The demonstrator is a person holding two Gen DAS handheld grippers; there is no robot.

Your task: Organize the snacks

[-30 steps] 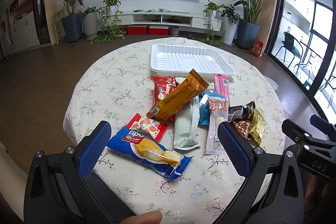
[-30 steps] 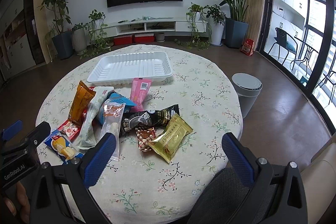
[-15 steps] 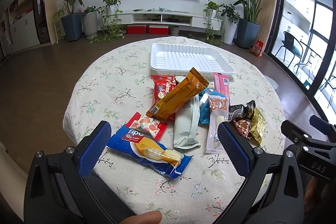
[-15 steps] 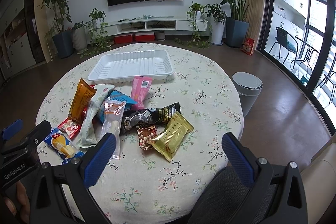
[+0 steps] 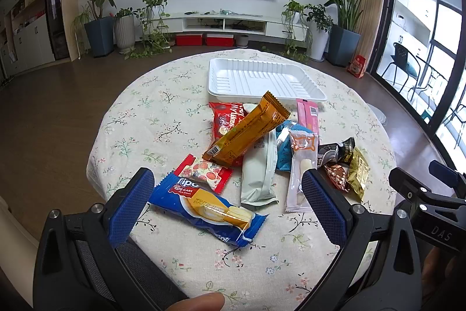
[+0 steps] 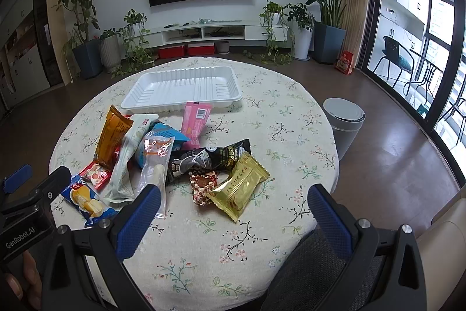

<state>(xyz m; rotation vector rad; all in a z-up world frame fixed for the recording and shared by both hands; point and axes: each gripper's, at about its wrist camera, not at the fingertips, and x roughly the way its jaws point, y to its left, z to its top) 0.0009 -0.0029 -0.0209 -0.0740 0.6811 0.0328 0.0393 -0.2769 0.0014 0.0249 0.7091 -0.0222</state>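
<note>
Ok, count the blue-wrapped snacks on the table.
2: the roll cake packet nearest the left tool, and a lighter blue packet half buried mid-pile. Others could be hidden underneath.

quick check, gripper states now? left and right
Left gripper: open, holding nothing, above the blue roll cake packet.
Right gripper: open, holding nothing, near the gold packet.

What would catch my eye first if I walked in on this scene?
Likely the bright heap of snack packets in the middle of the round floral tablecloth, an orange wrapper lying on top. Behind it sits an empty white tray. Blue-padded fingers frame the near edge, spread open.
</note>
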